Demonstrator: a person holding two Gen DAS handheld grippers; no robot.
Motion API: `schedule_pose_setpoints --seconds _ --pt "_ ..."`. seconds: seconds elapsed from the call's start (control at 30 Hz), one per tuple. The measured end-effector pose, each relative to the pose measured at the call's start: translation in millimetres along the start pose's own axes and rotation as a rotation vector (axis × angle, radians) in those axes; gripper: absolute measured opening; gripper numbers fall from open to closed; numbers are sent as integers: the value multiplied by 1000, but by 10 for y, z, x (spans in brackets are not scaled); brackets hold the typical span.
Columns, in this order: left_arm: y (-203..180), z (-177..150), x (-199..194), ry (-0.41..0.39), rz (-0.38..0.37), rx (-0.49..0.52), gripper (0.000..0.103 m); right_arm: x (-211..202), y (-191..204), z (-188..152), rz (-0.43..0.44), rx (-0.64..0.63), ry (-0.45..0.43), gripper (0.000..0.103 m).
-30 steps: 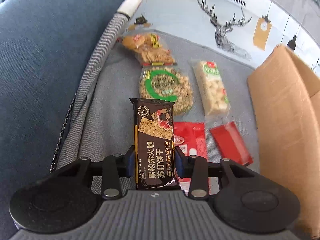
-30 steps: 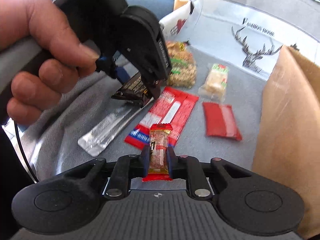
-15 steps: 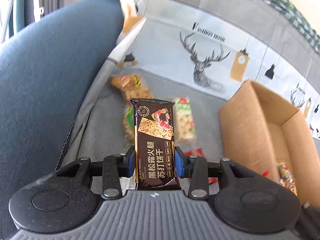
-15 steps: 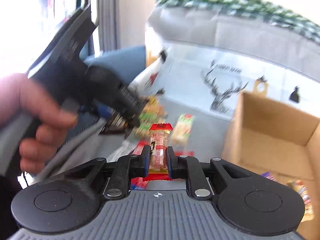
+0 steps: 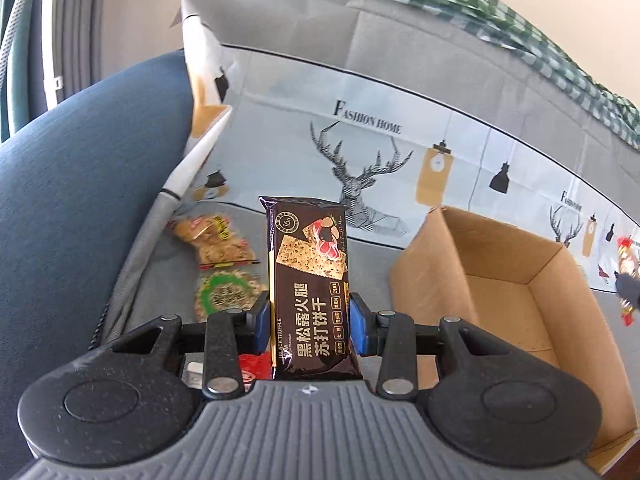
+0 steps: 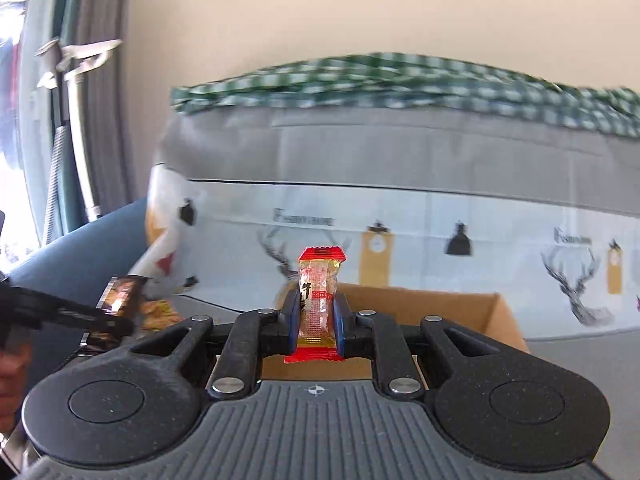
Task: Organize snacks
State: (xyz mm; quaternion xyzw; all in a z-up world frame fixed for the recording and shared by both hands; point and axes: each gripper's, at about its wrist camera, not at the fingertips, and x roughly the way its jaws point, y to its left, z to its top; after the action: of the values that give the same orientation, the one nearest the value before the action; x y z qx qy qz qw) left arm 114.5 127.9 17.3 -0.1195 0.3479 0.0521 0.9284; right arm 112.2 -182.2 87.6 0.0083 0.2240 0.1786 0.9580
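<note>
My left gripper point(image 5: 309, 322) is shut on a dark brown cracker packet point(image 5: 310, 280), held upright above the grey sofa seat, left of the open cardboard box point(image 5: 536, 312). My right gripper point(image 6: 316, 320) is shut on a small red-ended candy bar point(image 6: 319, 304), held upright over the near edge of the box point(image 6: 460, 304). The left gripper with its brown packet point(image 6: 120, 298) shows at the left of the right wrist view. The right gripper's candy point(image 5: 626, 276) shows at the right edge of the left wrist view.
Two snack bags, a yellow-orange one point(image 5: 212, 238) and a green-ringed one point(image 5: 226, 296), lie on the seat, with a red packet point(image 5: 254, 366) under the left gripper. A blue cushion point(image 5: 80, 208) stands to the left. A deer-print cover point(image 5: 360, 152) hangs on the backrest.
Both grippers have lifted and tilted up with their snacks. The view has swung from the seat to the backrest, and the box now sits close ahead of the right gripper.
</note>
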Motion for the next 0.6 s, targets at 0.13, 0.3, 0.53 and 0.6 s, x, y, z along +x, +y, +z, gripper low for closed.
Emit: schedule_pose_setpoints --seconds 0.13,0.3,0.53,0.6 --pt "-189 2 9 -13 -44 5 42 62 -284 -173 -45 64 44 18" --pt "-496 4 33 -36 -86 40 42 -29 -357 -210 -76 23 14 18" --pt "-792 -39 98 -31 -131 87 42 -66 -484 -266 -97 0 28 18" --pt "-842 -54 107 -31 -136 102 42 -81 -532 -270 -103 7 26 18"
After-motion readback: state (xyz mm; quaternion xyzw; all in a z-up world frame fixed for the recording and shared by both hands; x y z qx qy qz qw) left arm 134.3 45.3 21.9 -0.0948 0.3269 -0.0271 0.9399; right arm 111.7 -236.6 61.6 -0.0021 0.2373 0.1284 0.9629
